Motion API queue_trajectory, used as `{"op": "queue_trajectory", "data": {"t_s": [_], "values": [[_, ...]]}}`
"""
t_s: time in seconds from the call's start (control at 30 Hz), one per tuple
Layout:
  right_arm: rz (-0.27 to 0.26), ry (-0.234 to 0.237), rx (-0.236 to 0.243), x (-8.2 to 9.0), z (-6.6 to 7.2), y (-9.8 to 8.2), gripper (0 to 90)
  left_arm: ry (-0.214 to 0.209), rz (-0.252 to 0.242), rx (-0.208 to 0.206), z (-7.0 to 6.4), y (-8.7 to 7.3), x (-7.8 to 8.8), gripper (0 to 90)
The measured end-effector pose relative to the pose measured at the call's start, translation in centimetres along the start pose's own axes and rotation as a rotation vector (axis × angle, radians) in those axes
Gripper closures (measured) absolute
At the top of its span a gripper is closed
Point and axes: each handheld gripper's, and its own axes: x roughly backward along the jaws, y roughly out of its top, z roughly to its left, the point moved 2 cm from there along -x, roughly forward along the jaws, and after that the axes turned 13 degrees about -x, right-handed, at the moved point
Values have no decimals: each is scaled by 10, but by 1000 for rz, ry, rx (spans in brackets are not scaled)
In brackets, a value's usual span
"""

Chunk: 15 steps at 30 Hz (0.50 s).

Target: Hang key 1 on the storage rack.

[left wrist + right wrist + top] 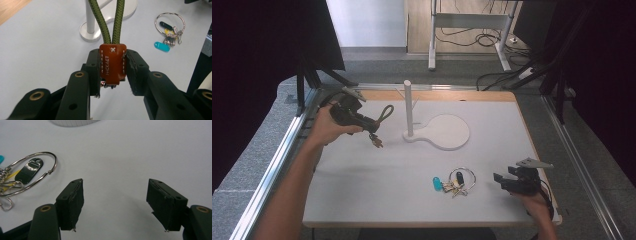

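A: What has the left claw point(112, 72) got?

B: It pinches a brown leather tab point(112, 63) by its two side edges. The tab has white stitching, a small stitched cross near the top and stamped lettering down its face. A loop of olive-green braided cord point(107, 22) runs out of its top at twelve o'clock, and a bit of metal hardware shows under its lower edge.

A: And from the high view?

B: The keychain is held off the white tabletop point(377, 175) at about ten o'clock, just left of the white peg stand point(408, 107), the cord loop point(385, 112) sticking out towards the post.

A: Further right?

B: A big steel key ring point(455, 181) with a teal tag, a black tag and small keys lies at five o'clock. Near it, further right, the right claw point(502, 181) is spread wide with nothing between its pads, low over the tabletop.
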Motion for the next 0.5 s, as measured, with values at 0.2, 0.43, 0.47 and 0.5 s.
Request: {"op": "queue_trajectory", "data": {"t_s": [0.2, 0.43, 0.47, 0.5], "values": [[6, 1, 8, -2, 2, 0, 300, 4, -1, 7, 4, 3, 1, 668], [7, 0, 10, -2, 2, -1, 300, 7, -4, 17, 11, 10, 2, 668], [6, 1, 11, -2, 2, -1, 300, 6, -4, 17, 12, 11, 2, 668], [8, 2, 10, -2, 2, -1, 300, 5, -3, 16, 13, 12, 2, 668]]}}
